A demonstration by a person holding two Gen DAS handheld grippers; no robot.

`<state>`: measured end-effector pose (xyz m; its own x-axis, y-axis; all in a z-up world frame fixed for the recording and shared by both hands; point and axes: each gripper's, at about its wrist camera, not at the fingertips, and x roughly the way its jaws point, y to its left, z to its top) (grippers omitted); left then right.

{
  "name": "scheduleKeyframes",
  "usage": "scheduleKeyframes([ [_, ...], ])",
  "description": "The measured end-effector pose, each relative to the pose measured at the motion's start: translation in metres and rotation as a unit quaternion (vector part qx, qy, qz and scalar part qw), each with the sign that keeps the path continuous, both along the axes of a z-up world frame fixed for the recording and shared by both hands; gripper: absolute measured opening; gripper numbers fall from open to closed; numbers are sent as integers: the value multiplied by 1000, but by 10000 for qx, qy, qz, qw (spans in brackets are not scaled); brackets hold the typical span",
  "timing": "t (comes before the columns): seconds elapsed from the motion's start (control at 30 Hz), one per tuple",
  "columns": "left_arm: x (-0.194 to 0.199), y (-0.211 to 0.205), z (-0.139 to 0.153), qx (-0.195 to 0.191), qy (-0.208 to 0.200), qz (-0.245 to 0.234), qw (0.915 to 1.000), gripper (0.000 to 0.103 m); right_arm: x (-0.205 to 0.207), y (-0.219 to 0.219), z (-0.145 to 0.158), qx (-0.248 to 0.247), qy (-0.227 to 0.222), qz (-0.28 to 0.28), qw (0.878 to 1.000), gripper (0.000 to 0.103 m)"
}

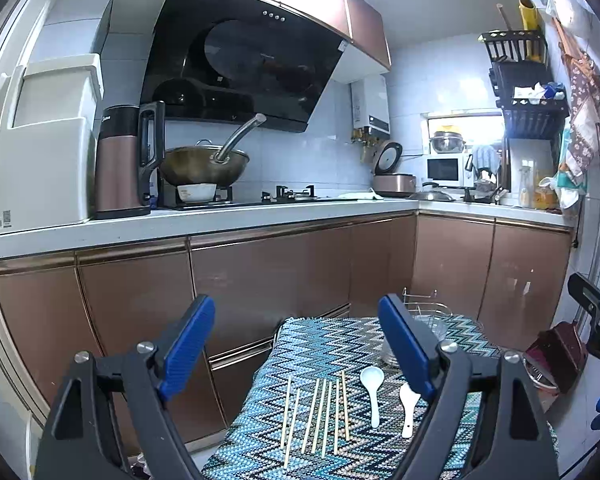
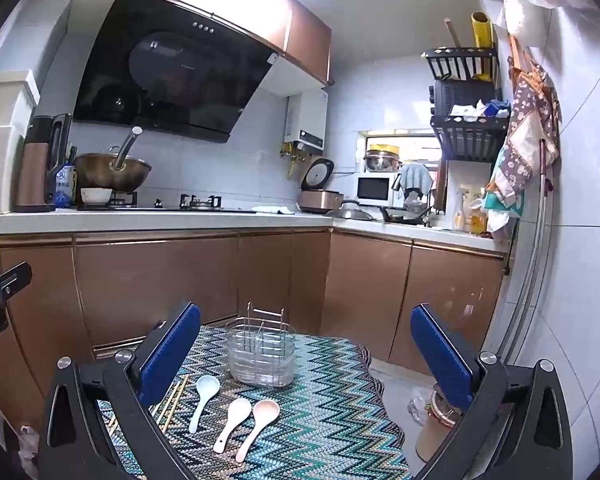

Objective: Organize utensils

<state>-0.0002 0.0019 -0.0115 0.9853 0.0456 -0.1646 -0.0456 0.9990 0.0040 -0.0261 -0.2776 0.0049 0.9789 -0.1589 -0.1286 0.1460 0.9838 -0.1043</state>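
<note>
Several wooden chopsticks (image 1: 318,416) lie side by side on a zigzag-patterned cloth (image 1: 320,344). Two white spoons (image 1: 372,394) lie to their right in the left wrist view; the second spoon (image 1: 408,408) is partly behind my right finger. The right wrist view shows three spoons: one pale (image 2: 203,400), one white (image 2: 232,420), one pinkish (image 2: 260,424). A clear utensil holder with a wire rack (image 2: 261,354) stands upright behind them. My left gripper (image 1: 296,356) is open and empty above the cloth. My right gripper (image 2: 306,354) is open and empty too.
Brown cabinets (image 1: 260,272) and a white counter (image 2: 160,220) run behind the cloth-covered surface. A wok (image 1: 204,164), kettle (image 1: 120,160), rice cooker (image 2: 318,196) and microwave (image 2: 374,188) sit on the counter. Items lie on the floor to the right (image 2: 440,408).
</note>
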Motion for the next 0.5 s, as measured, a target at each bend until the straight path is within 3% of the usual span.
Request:
scheduleKeyframes([
  [0.5,0,-5,-1,80,19,-11,10000,84,-2,-6,0,214,-142,42,9997,103],
])
